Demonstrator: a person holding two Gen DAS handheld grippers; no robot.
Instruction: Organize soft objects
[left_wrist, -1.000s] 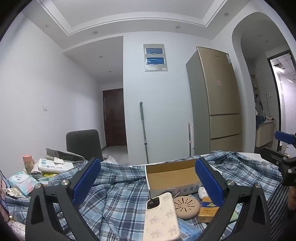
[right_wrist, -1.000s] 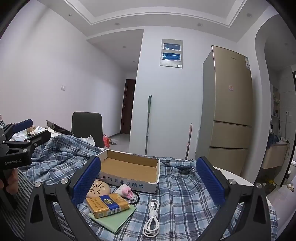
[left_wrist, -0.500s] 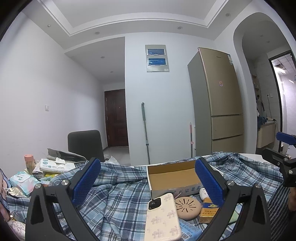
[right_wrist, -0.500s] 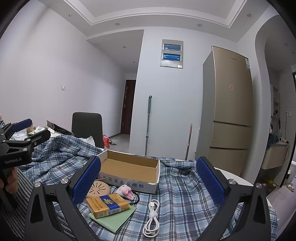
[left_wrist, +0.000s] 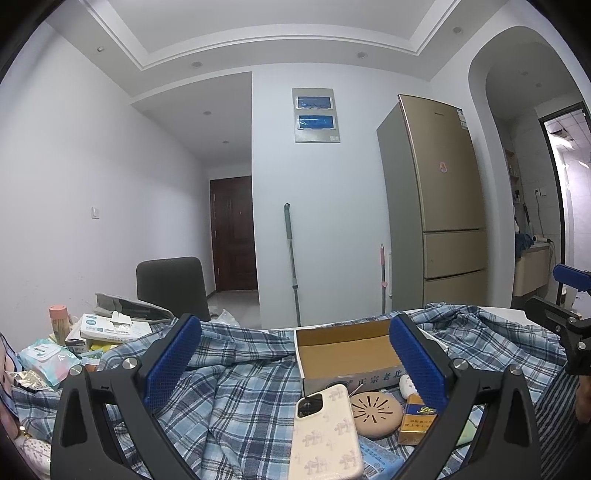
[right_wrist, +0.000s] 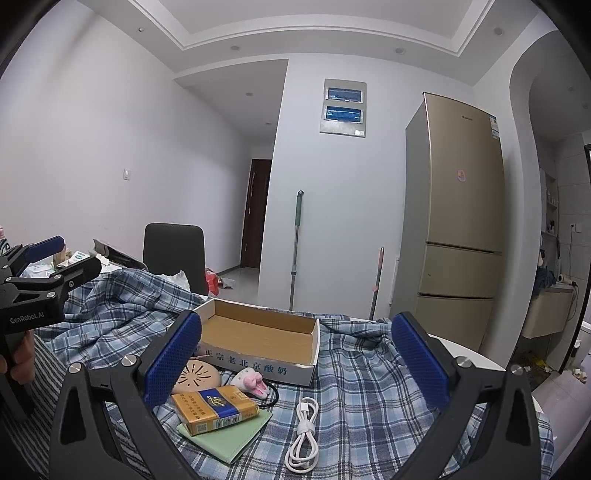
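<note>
1. From the left wrist camera, the left gripper (left_wrist: 295, 363) hovers above the table with its blue-padded jaws spread wide and nothing between them. The blue plaid shirt (left_wrist: 236, 391) lies rumpled across the table directly under and ahead of it, spreading out past both fingers.
2. On top of the shirt, between the jaws and slightly right, sits an empty cardboard box (left_wrist: 347, 350). Nearer the camera lie a phone in a cream case (left_wrist: 325, 435), a round tan disc (left_wrist: 375, 413) and a yellow cigarette pack (left_wrist: 417, 421), the pack partly hidden behind the right finger.
3. Off to the left, beyond the shirt's edge, there is a clutter of wet-wipe packs (left_wrist: 48, 358) and tissue boxes (left_wrist: 107, 328). The right gripper (left_wrist: 569, 295) shows at the far right edge, over the shirt's far side.
4. From the right wrist camera, the right gripper (right_wrist: 295, 363) is likewise wide apart and empty, poised above the plaid shirt (right_wrist: 369, 380), which covers the table beneath it.
5. Between its fingers lie the cardboard box (right_wrist: 258, 339), a small pink-and-white plush toy (right_wrist: 251, 380), the cigarette pack (right_wrist: 214, 410) resting on a green notebook (right_wrist: 229, 439), and a coiled white cable (right_wrist: 304, 435).
6. The left gripper (right_wrist: 55, 258) appears at the left edge, held in a hand (right_wrist: 22, 358), above the bunched part of the shirt.
</note>
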